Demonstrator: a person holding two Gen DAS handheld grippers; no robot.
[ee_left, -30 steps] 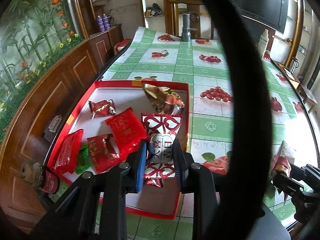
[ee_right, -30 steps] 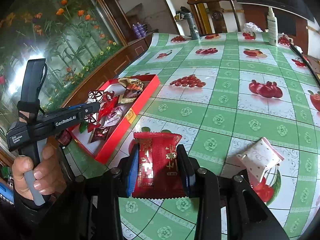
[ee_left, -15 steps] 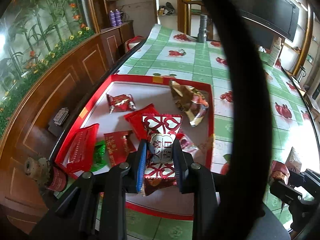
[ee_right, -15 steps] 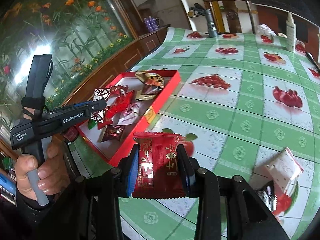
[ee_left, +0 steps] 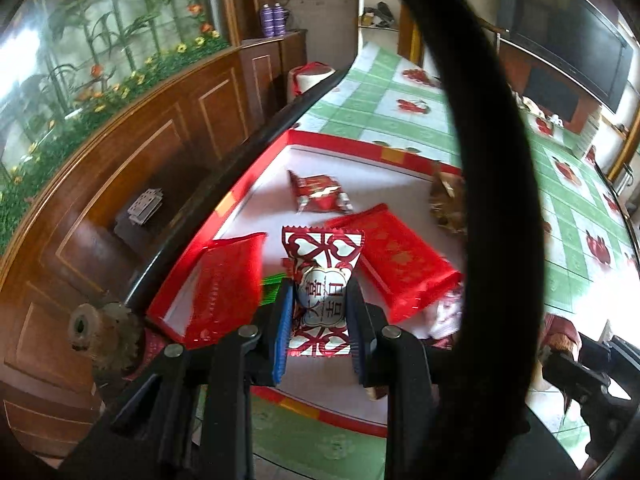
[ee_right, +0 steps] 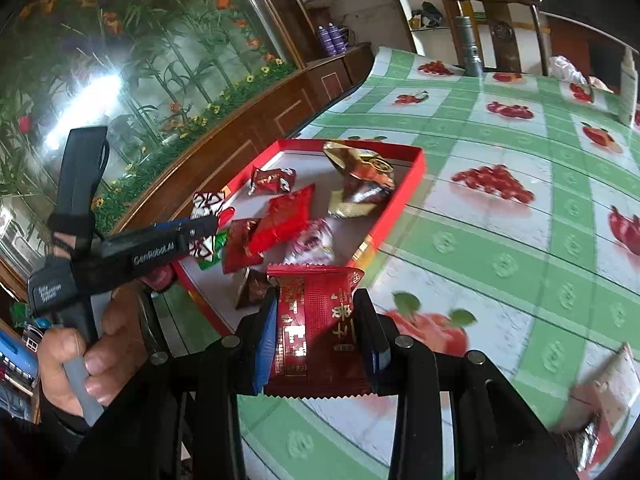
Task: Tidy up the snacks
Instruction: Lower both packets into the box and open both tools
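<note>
Both grippers are sliding leftward along the bench [ee_right: 500,128] toward the red tray [ee_right: 404,196]. Left gripper [ee_left: 318,312] is hovering over it, jaws clamped on a red-and-white candy [ee_left: 322,276]; right gripper [ee_right: 320,336] is nearing its corner, jaws clamped on a red packet [ee_right: 316,320].

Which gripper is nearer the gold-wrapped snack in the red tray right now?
Right. The right gripper holds its packet at the tray's near edge, short of the gold-wrapped snack; the left gripper is over the tray's opposite side.
</note>
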